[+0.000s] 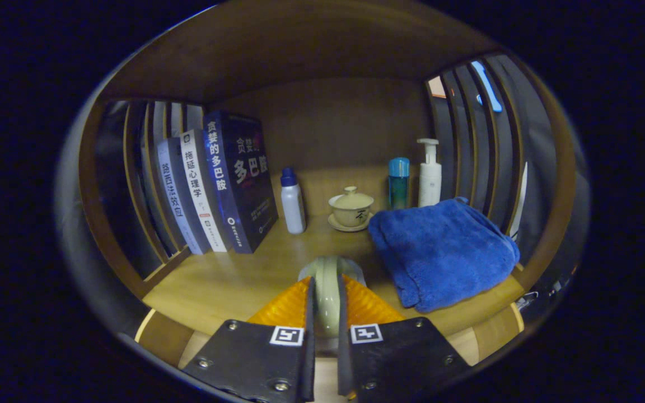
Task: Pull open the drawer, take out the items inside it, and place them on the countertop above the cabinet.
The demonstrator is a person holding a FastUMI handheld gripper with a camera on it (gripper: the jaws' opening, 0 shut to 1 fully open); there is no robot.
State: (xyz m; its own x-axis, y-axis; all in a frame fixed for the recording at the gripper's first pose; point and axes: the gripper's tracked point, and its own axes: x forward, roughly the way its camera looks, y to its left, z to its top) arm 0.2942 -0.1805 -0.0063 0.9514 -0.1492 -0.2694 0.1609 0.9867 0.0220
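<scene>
Hand-held gripper (pixel 326 313) clenched on pale ceramic piece (pixel 327 282), held over bench (pixel 233 280). Step, judged: placing item taken from drawer. Next: lower, release clear of blue towel (pixel 440 252) at 2 o'clock. Lidded cup (pixel 350 208) at 12, books (pixel 216 184) at 10.

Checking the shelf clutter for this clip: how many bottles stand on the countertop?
3: a white bottle beside the books, a teal bottle and a white pump bottle behind the blue towel. Others may be hidden.
</scene>
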